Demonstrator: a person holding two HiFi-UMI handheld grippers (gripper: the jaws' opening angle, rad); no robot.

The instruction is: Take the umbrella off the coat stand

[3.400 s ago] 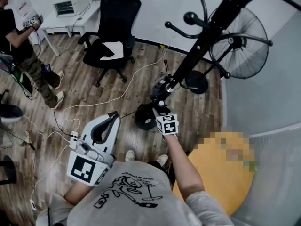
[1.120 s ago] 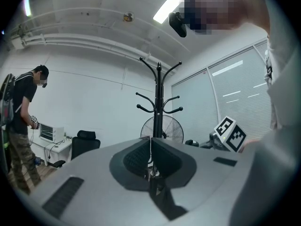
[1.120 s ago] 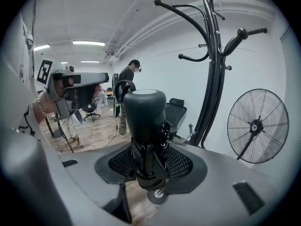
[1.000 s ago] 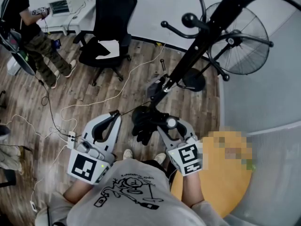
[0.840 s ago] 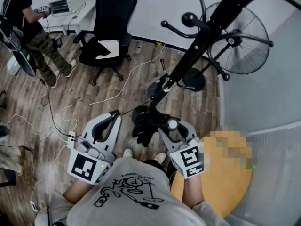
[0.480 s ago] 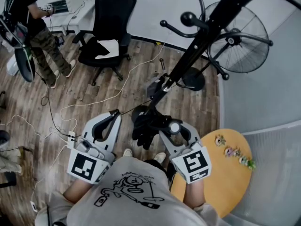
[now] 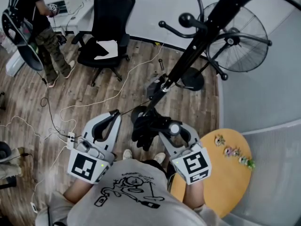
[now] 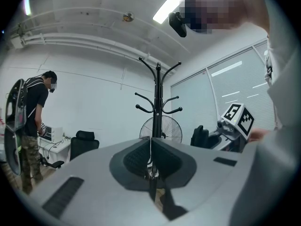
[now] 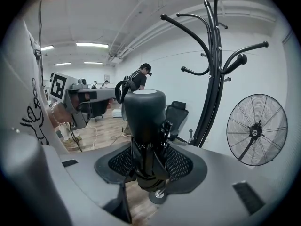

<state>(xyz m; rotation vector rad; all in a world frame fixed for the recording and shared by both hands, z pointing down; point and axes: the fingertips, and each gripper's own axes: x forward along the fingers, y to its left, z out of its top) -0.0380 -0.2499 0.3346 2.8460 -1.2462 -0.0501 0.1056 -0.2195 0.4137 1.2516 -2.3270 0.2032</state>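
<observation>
A folded black umbrella (image 7: 142, 131) sits between the jaws of my right gripper (image 7: 153, 126), which is shut on it, just in front of my body. In the right gripper view the umbrella (image 9: 145, 121) stands upright with its rounded end on top, clamped by the ribbed pads of the right gripper (image 9: 149, 166). The black coat stand (image 7: 197, 46) rises at the right, its hooks bare, and the umbrella is apart from it. My left gripper (image 7: 112, 117) is held level at the left, shut on nothing. In its own view the left gripper (image 8: 150, 161) faces the coat stand (image 8: 158, 102).
A standing fan (image 7: 240, 36) is behind the stand. A black office chair (image 7: 110, 27) and a white desk (image 7: 70, 6) are at the back, with a person (image 7: 37, 22) beside them. Cables (image 7: 94, 102) run over the wooden floor. A round yellow table (image 7: 225, 173) is at my right.
My right gripper, earlier stretched out at the stand's pole, has come back toward my body with the umbrella in it and risen slightly. The left gripper has stayed put. The person at the back has shifted.
</observation>
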